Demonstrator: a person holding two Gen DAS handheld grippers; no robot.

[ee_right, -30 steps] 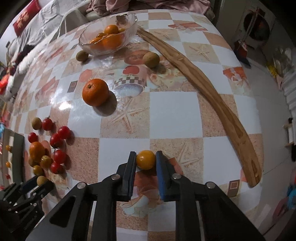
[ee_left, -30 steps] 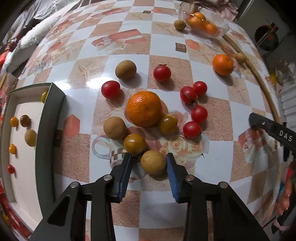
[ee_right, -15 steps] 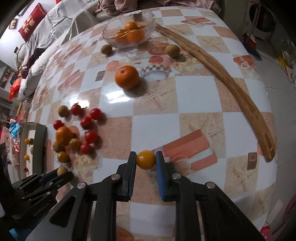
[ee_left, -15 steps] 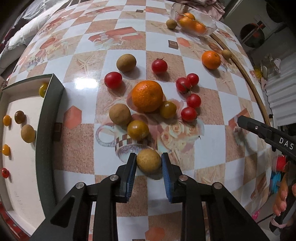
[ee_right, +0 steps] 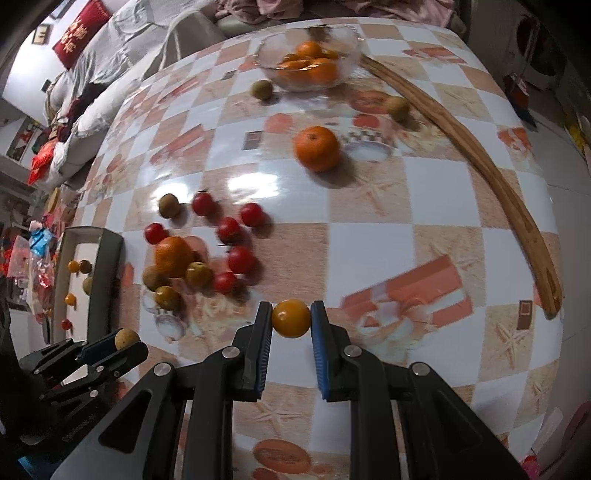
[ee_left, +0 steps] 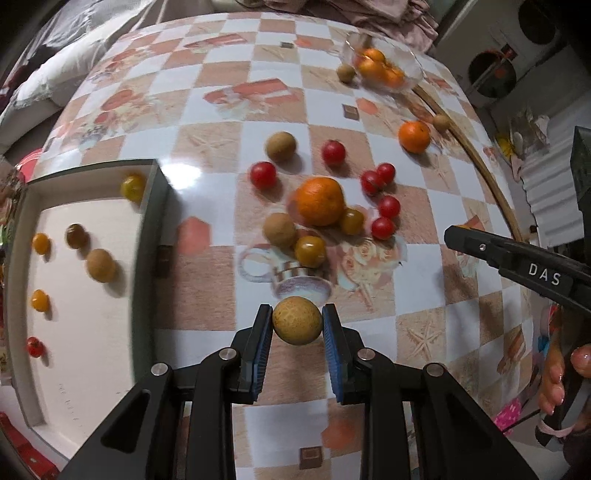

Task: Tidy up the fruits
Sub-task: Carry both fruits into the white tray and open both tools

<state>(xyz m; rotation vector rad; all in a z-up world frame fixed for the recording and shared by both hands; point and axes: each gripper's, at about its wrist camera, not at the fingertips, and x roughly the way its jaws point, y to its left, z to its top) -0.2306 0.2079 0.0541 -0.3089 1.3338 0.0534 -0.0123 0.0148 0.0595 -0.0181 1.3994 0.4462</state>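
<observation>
Both loads are up: my left gripper (ee_left: 297,326) pinches the tan round fruit (ee_left: 297,320) between its blue pads, my right gripper (ee_right: 291,319) clamps the small yellow-orange tomato (ee_right: 291,318), each clear of the table. This looks like the carry step. Next, I judge, I swing left toward the tray (ee_left: 153,221), off my left gripper's left side, and release among the fruit there.

A glossy bench (ee_right: 369,229) patterned in white and tan checks reflects overhead light. Beyond its far edge stands a grey sofa (ee_right: 122,48) with a red cushion (ee_right: 79,31); crumpled pinkish cloth (ee_right: 280,7) lies beside it.
</observation>
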